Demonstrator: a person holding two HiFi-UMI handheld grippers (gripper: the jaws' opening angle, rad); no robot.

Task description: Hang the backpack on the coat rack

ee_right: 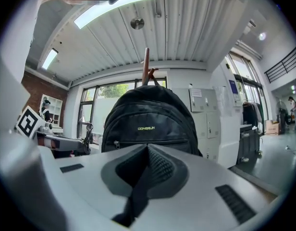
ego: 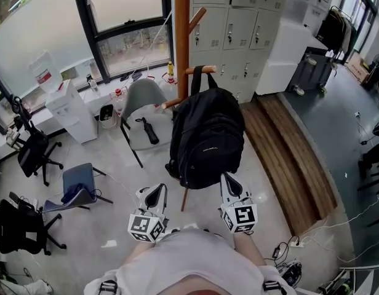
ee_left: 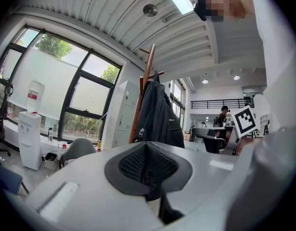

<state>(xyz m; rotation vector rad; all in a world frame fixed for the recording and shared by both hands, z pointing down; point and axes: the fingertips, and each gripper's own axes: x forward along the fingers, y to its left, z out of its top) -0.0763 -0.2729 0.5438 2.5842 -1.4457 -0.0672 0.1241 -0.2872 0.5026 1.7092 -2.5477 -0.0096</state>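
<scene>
Bright daylight thru windows (ego: 125, 2), ceiling strip light (ee_right: 126, 0); fisheye edge distortion.

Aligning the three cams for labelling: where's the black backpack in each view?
Head view: backpack at picture centre, hanging from a peg.
Left gripper view: centre, seen side-on, just right of the pole.
Right gripper view: centre, logo side facing the camera.
Shared landmark: the wooden coat rack pole, showing above the backpack in all three.
</scene>
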